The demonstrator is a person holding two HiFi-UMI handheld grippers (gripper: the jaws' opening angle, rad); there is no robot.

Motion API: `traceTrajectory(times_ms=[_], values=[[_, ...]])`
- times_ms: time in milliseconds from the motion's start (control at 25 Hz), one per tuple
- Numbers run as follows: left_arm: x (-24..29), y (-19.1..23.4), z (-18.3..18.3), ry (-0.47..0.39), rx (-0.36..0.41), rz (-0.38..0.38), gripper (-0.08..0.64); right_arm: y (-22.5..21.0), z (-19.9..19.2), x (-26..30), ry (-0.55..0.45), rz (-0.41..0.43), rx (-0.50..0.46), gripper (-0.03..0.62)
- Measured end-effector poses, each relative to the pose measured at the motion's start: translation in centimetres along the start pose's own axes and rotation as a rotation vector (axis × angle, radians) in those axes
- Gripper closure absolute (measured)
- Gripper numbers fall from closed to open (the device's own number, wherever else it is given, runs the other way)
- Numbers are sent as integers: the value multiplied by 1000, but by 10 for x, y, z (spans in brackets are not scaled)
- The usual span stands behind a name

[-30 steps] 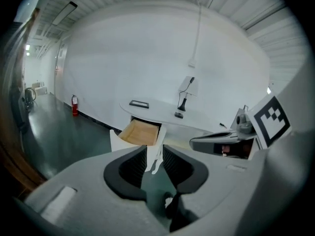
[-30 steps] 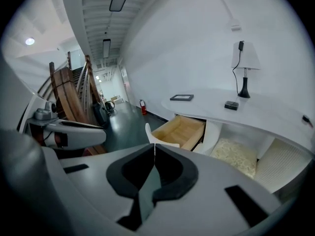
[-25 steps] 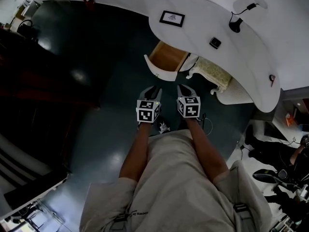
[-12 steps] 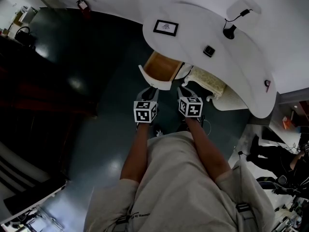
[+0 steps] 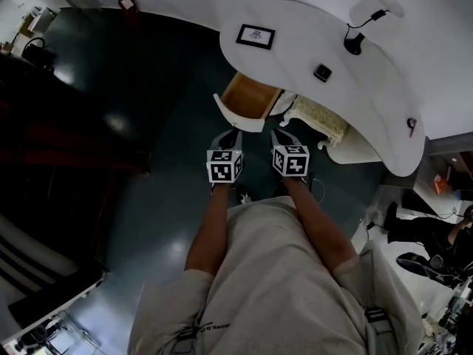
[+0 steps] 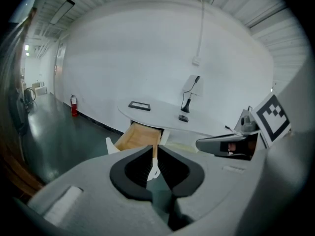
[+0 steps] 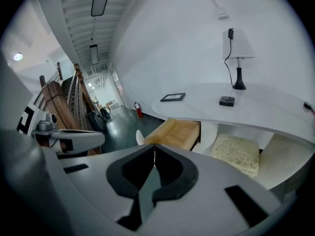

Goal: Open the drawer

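Note:
The wood-lined drawer (image 5: 250, 95) stands pulled out from under the white curved desk (image 5: 355, 87), its white front (image 5: 236, 117) facing me. It also shows in the left gripper view, drawer (image 6: 140, 135), and in the right gripper view, drawer (image 7: 179, 132). My left gripper (image 5: 228, 134) hovers just short of the drawer front. Its jaws have just been closing to a narrow gap with nothing between them, left gripper (image 6: 154, 149). A white bit of the drawer front shows through the gap. My right gripper (image 5: 281, 136) floats beside it, tips touching and empty, right gripper (image 7: 154, 146).
On the desk stand a framed picture (image 5: 256, 35), a small dark box (image 5: 322, 72) and a black lamp (image 5: 354, 43). A chair with a patterned cushion (image 5: 319, 117) is tucked under the desk, right of the drawer. Dark glossy floor lies at the left.
Both grippers have edged toward the drawer front. The left gripper's jaws have narrowed from wide apart to a slim gap.

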State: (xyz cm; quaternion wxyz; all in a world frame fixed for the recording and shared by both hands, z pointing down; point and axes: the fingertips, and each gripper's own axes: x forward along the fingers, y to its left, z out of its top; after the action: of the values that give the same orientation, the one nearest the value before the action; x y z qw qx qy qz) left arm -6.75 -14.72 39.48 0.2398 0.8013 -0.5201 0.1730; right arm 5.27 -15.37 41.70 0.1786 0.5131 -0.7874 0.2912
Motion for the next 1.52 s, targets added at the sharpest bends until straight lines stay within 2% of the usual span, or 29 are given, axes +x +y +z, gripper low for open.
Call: traceTrajectory(times_ms=[160, 440, 600, 800, 1080, 1520], values=[[-6, -2, -8, 14, 12, -3, 538, 4, -9, -4, 4, -3, 9, 577], [-9, -8, -7, -12, 16, -42, 551, 5, -13, -5, 3, -9, -13, 577], [-10, -6, -6, -15, 17, -31, 551, 5, -11, -4, 1, -9, -29, 577], [-12, -9, 1, -44, -26, -73, 551, 2, -16, -4, 23, -2, -68, 577], [-11, -5, -1, -22, -5, -42, 551, -4, -19, -4, 24, -8, -71, 577], [-14, -6, 0, -38, -2, -64, 551, 7, -19, -3, 1, 18, -77, 577]])
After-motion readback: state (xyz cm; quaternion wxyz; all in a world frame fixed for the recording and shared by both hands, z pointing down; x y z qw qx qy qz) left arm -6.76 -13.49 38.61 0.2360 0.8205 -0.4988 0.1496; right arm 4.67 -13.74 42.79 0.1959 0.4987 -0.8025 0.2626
